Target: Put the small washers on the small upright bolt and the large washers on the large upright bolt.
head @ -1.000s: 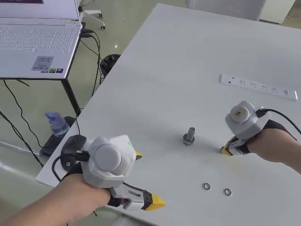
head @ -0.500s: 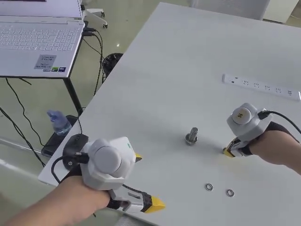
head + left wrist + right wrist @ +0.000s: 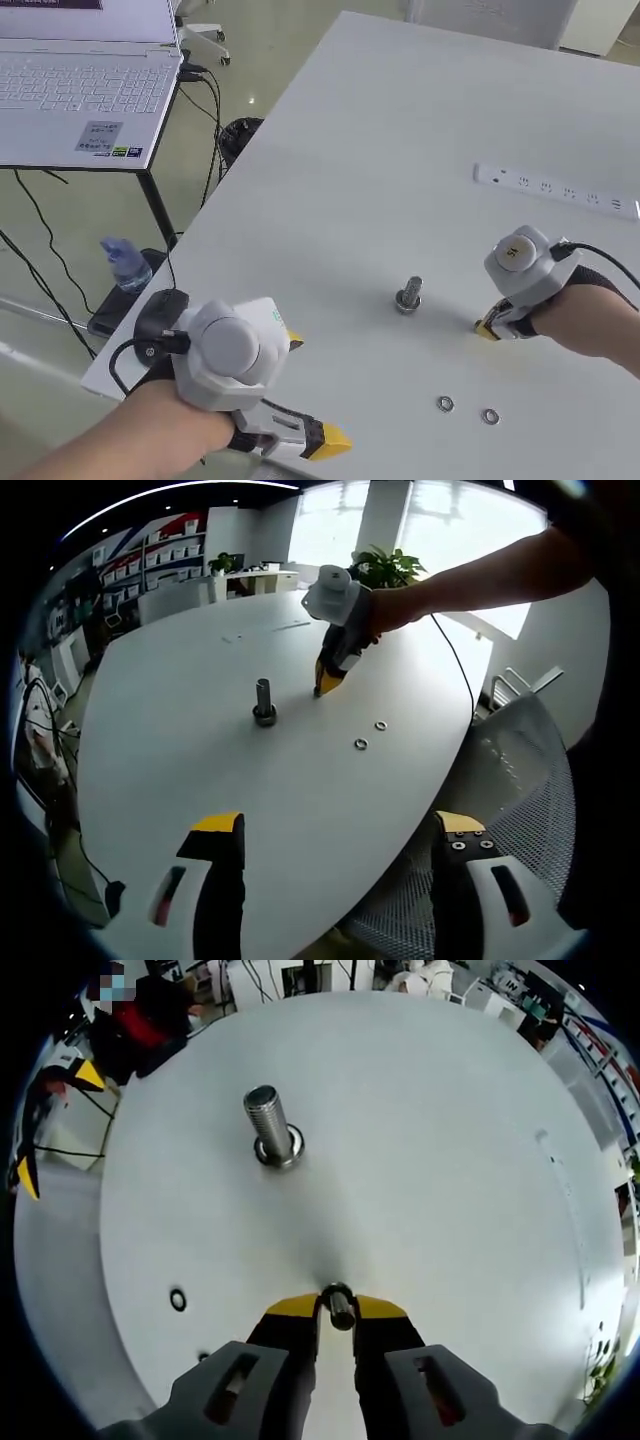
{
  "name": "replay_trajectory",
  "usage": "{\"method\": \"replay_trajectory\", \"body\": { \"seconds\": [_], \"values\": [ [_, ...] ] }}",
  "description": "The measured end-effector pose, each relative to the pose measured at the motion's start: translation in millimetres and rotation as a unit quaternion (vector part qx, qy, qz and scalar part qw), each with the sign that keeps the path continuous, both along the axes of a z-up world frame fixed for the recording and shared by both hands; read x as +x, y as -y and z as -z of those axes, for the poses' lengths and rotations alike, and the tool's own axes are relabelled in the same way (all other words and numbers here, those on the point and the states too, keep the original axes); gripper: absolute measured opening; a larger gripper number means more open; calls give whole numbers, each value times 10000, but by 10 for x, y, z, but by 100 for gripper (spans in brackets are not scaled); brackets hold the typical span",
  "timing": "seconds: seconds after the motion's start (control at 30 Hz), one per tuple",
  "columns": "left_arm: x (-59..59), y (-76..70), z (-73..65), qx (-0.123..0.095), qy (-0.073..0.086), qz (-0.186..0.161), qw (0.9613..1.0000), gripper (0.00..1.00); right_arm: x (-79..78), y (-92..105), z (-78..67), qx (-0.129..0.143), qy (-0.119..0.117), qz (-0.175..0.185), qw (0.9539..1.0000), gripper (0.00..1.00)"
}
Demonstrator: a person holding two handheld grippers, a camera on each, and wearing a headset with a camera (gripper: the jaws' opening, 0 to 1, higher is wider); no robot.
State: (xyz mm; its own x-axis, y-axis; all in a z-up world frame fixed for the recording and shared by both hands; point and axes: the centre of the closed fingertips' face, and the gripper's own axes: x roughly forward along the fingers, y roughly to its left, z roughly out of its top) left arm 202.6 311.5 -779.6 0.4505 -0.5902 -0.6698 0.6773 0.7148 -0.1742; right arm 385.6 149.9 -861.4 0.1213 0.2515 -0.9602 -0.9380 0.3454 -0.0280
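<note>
A wide white table (image 3: 380, 130) takes up the scene, with a laptop (image 3: 70, 90) on a stand off its far left edge and a power strip (image 3: 555, 190) lying towards the far right.

The right gripper (image 3: 337, 1318) has its jaws drawn in on the small bolt (image 3: 337, 1302), pinching the shank just under its top, with the bolt standing on the table between the yellow tips. The large bolt (image 3: 270, 1125) stands upright well ahead of those jaws and a little to their left. The left gripper (image 3: 338, 823) hangs low at the near table edge with its jaws spread wide and nothing between them.

Count: one large bolt, one small bolt, and two washers, one (image 3: 445, 404) just beside the other (image 3: 490, 416). They lie flat, to the near left of the right jaws and well ahead of the left ones. A ring shows at the large bolt's foot; I cannot tell whether it is a washer or the bolt's own flange.

The washers look like thin, stiff, light steel, probably slick and flush to the table. They likely need a pinch across the rim, perhaps after tipping one edge up. The small bolt seems liable to topple if nudged.
</note>
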Motion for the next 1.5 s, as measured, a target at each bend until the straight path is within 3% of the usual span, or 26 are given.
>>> {"method": "replay_trajectory", "body": {
  "seconds": [0.37,0.67,1.0,1.5],
  "values": [
    [-32,-2,2,-5,0,-57,10000,76,2,8,-3,-33,27,-77,10000,14],
    [-53,-23,-10,-6,5,-94,10000,76,6,-2,-19,59,45,-82,9999,24],
    [-99,-15,-8,-5,10,-92,10000,76,-13,-2,-36,-22,42,-156,9999,25],
    [-63,1,-70,-38,108,-115,9999,76,1,45,-208,-48,59,-146,9999,24]
  ]
}}
